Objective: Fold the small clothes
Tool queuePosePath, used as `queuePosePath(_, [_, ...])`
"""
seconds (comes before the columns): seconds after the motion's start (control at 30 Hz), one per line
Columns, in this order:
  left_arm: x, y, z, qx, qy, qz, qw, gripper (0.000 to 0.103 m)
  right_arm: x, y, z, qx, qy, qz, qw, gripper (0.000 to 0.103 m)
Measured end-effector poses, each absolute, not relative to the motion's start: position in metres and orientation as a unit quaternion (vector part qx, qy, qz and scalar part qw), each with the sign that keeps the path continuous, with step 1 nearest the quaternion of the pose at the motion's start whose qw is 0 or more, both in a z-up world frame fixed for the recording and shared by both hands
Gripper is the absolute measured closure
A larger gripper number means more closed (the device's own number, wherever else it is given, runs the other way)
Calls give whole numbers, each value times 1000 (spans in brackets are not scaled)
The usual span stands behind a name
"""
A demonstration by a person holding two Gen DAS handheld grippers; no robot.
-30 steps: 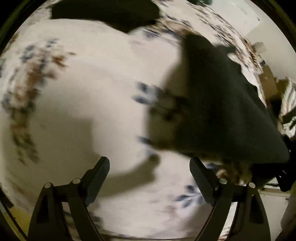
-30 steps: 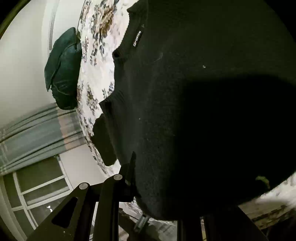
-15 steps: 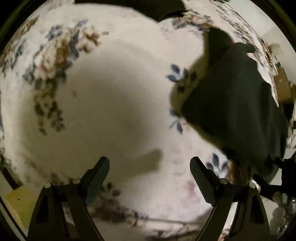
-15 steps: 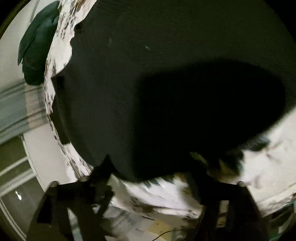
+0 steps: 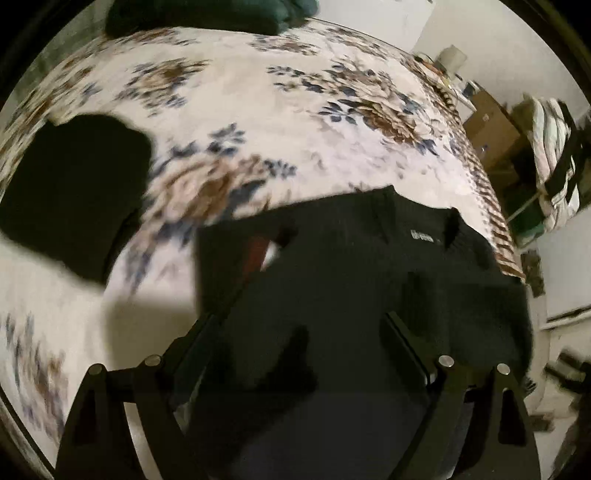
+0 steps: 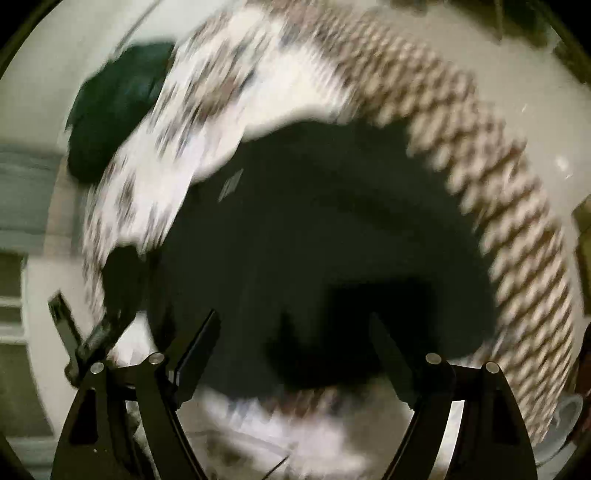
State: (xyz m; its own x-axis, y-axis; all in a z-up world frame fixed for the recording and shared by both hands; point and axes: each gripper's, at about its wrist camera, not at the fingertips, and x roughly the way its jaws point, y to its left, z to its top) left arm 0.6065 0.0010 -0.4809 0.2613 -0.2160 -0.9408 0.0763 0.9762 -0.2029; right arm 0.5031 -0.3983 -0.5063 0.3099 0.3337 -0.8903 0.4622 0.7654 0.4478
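A black knit sweater [image 5: 351, 258] lies flat on the floral bedspread [image 5: 295, 110], its white neck label [image 5: 421, 235] facing up. My left gripper [image 5: 299, 317] hangs open above its lower half, with nothing between the fingers. In the blurred right wrist view the same sweater [image 6: 314, 221] fills the middle, and my right gripper [image 6: 293, 314] stands open over its near edge, apart from the cloth. A second black garment [image 5: 70, 192] lies folded at the left of the bed.
A dark green pillow [image 5: 207, 14] [image 6: 110, 110] lies at the head of the bed. Past the bed's right edge stand cardboard boxes [image 5: 491, 129] and a striped pile of cloth [image 5: 554, 155]. The sweater lies close to the bed's near edge.
My right gripper has let go of the sweater's edge, opened wide and risen. My left gripper, open throughout, has swung from bare bedspread to over the sweater.
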Motion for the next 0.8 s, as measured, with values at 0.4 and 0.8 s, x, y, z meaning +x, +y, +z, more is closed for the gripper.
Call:
queuePosePath(0.4, [631, 9, -513, -86, 589, -122, 794, 94, 603, -457, -583, 290, 585, -40, 757, 94])
queuePosePath(0.8, [659, 47, -476, -149, 536, -83, 827, 95, 623, -454, -507, 263, 504, -59, 821, 95])
